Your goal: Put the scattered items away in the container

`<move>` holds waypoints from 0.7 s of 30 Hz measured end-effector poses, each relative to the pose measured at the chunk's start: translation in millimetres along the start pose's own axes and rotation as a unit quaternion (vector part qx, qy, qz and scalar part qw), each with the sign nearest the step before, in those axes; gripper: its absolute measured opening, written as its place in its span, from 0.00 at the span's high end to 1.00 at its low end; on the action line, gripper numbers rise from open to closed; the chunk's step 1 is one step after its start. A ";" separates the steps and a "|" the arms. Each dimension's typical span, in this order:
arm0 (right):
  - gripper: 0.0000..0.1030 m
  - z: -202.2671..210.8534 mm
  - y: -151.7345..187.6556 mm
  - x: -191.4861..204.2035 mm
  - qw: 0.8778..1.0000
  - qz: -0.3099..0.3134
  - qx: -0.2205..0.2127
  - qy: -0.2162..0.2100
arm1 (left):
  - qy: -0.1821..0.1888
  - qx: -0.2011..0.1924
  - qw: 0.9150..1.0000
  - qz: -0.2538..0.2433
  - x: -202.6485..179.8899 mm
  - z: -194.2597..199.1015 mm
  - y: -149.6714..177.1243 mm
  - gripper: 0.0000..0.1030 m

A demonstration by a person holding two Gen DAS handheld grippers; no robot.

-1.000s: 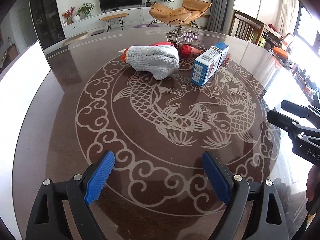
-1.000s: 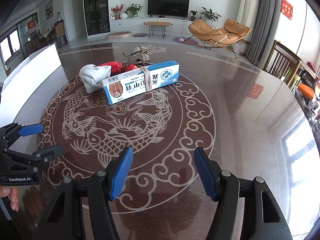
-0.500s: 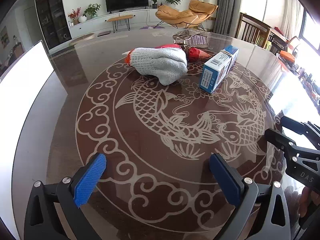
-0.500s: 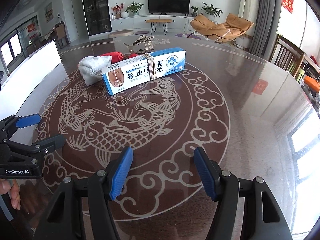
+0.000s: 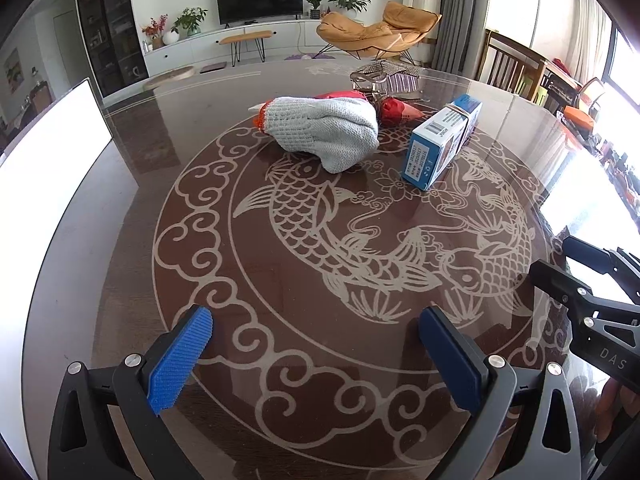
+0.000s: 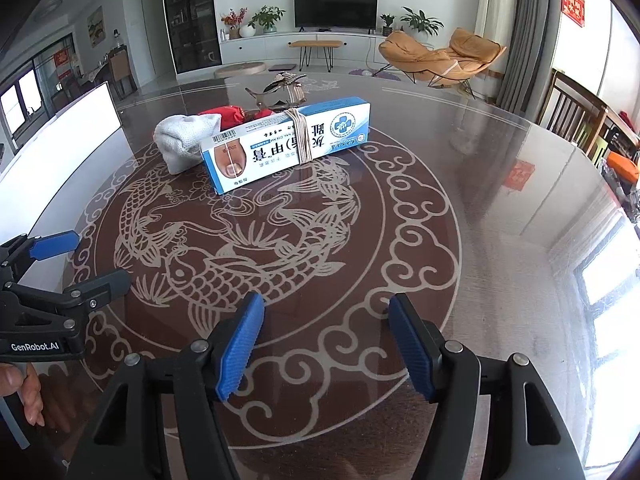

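- Left gripper (image 5: 316, 354): jaws spread wide, nothing between them, hovering over bare table (image 5: 120, 216).
- Right gripper (image 6: 326, 346): partly spread, empty.
- Items: knit glove (image 5: 320, 132), banded blue-white box (image 6: 286, 144), red wrapped piece (image 5: 394, 110), clustered mid-table, well apart from both grippers.
- Container: wire basket (image 5: 386, 78) (probably) just behind the cluster.
- Risks: soft glove may slip or drag its neighbours; long box gripped off-centre may tilt; glossy tabletop lets nudged items slide.
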State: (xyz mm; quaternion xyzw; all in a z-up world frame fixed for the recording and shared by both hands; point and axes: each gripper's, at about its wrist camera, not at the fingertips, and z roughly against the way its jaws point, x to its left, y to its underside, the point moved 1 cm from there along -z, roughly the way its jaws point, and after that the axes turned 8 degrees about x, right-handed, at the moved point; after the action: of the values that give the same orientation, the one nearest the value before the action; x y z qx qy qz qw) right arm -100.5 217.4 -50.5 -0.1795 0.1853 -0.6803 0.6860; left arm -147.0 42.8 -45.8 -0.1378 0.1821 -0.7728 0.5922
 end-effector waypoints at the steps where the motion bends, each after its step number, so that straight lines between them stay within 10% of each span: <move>1: 0.36 0.0 0.1 -0.1 1.000 0.000 0.000 0.000 | 0.000 0.000 1.000 0.000 0.2 0.0 -0.1 0.00; 21: 0.35 -0.2 -0.1 0.0 1.000 0.000 0.000 0.000 | 0.000 0.000 1.000 0.000 -0.1 0.4 1.6 0.00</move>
State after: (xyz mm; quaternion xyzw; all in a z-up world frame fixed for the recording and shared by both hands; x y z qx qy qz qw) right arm -100.7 217.5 -50.7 -0.1794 0.1857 -0.6805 0.6858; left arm -145.4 42.5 -46.1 -0.1382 0.1824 -0.7726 0.5922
